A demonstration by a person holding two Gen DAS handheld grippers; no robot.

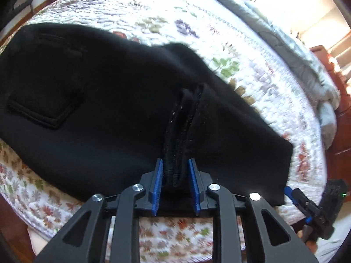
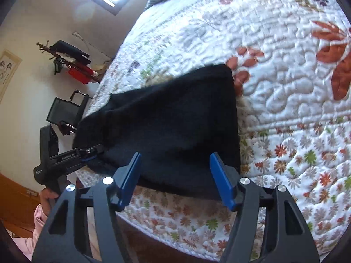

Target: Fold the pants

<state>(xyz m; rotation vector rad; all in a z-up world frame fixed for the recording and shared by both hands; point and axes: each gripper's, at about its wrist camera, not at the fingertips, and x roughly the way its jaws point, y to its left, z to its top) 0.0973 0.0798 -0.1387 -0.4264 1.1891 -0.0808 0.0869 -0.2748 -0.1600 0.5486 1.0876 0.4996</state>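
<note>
on quilt (image 1: 263, 83), pants (image 1: 98, 109) in left gripper (image 1: 175, 186)

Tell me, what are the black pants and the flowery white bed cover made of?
Black pants: probably thick, matte woven cloth; a stitched pocket and chunky hems show. Flowery white bed cover: quilted fabric, likely cotton; puffy stitched ripples and printed leaves cover it.

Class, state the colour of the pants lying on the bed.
Black pants, plain with no pattern; the left wrist view shows them best.

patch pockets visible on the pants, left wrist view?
1. A stitched patch pocket sits on the black fabric pants, at the far left of the view. Others may be hidden under folds or beneath.
</note>
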